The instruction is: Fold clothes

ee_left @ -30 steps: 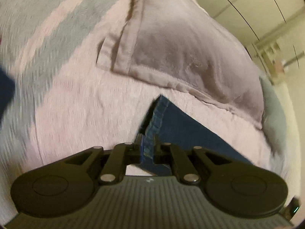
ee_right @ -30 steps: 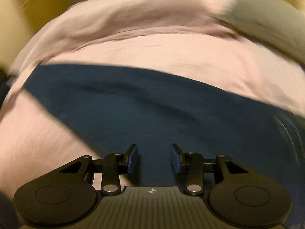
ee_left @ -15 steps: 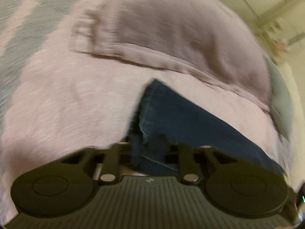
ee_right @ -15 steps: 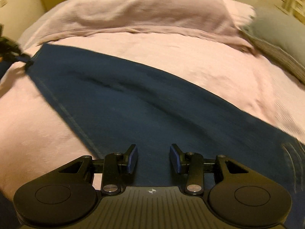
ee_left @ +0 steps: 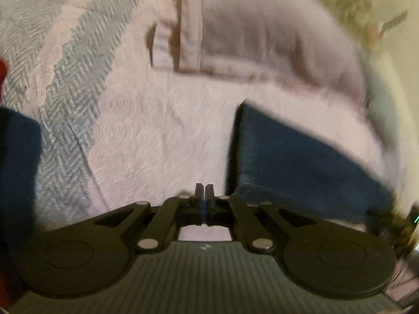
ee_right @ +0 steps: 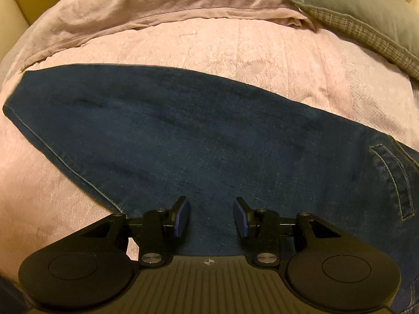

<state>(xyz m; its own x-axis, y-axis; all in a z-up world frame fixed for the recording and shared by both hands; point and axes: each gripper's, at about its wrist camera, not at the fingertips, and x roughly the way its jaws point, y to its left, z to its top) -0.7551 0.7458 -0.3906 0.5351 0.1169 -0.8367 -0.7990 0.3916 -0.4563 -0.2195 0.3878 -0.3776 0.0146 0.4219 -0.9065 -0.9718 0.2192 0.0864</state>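
Dark blue jeans (ee_right: 196, 136) lie spread flat on a pink bedspread (ee_right: 262, 57), one leg running to the left, a back pocket (ee_right: 392, 178) at the right. My right gripper (ee_right: 210, 214) hovers open just over the leg, and nothing sits between its blue pads. In the left wrist view the leg's hem end (ee_left: 301, 162) lies to the right of my left gripper (ee_left: 203, 191). That gripper is shut with its fingers together over the bare bedspread, just left of the hem and apart from it. The left view is blurred.
A pink pillow (ee_right: 157, 7) lies along the far side of the bed beside a grey checked pillow (ee_right: 366, 13). A grey herringbone blanket (ee_left: 65, 52) covers the bed at left. Another dark blue item (ee_left: 18, 170) shows at the left edge.
My left gripper held the jeans hem earlier; now it is off the hem, shifted to its left, and the leg lies flat. The right gripper stays open over the jeans.
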